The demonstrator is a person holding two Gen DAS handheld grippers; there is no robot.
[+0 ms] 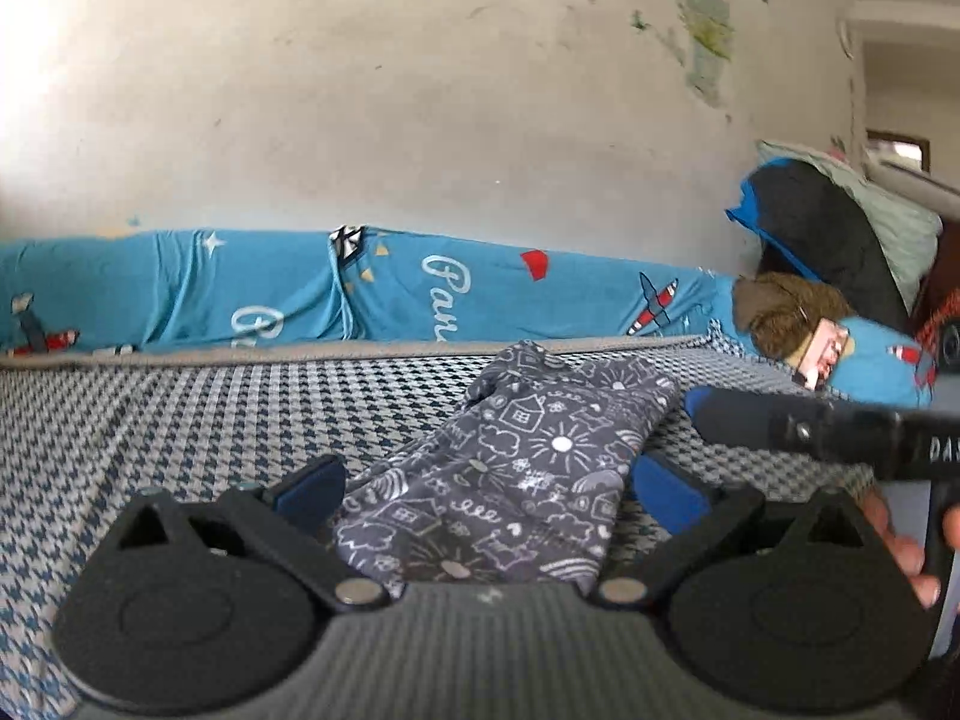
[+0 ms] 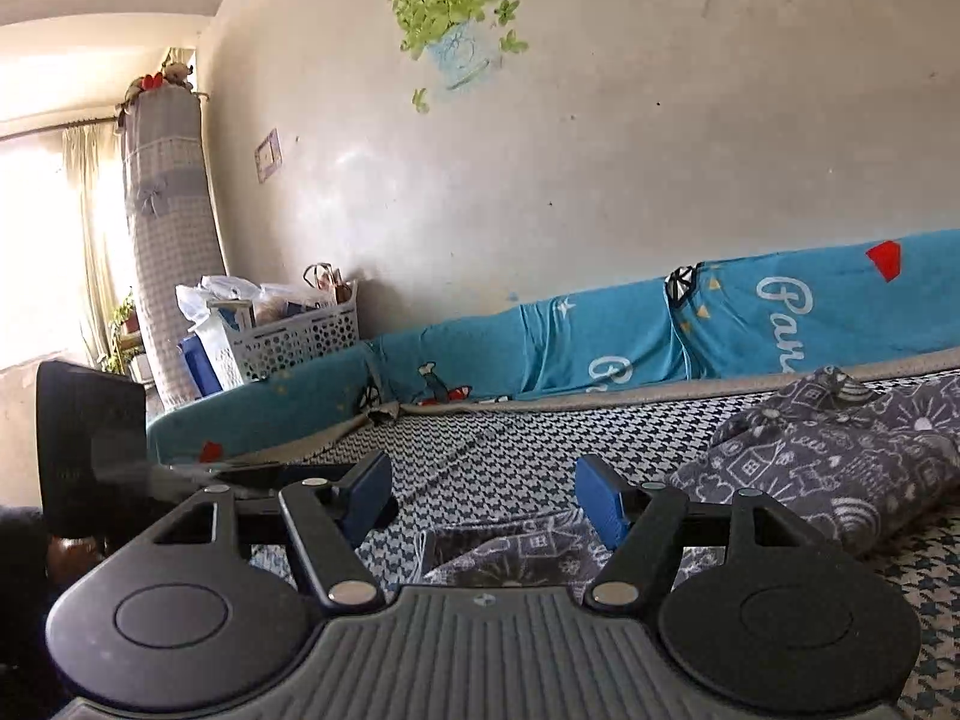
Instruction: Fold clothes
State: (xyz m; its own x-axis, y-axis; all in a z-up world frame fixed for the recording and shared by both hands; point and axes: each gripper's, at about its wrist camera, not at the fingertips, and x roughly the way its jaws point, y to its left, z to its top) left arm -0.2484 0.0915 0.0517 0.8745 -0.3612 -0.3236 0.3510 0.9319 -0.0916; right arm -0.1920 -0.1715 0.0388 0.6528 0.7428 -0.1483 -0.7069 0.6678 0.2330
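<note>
I am holding my left gripper (image 1: 486, 492) wide open around the doodle-print garment (image 1: 510, 474), which is lying bunched on the houndstooth bed cover (image 1: 180, 420); the pads are gripping nothing. My right gripper (image 2: 480, 498) is also gaping, empty, over a flat edge of it. If either closes carelessly, it may be pinching several layers or the cover beneath, dragging the bundle crooked.

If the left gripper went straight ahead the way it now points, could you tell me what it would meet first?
Most likely the grey doodle-print garment, which already lies between the open left gripper fingers and stretches ahead across the houndstooth bed cover. Depth is hard to judge.
</note>
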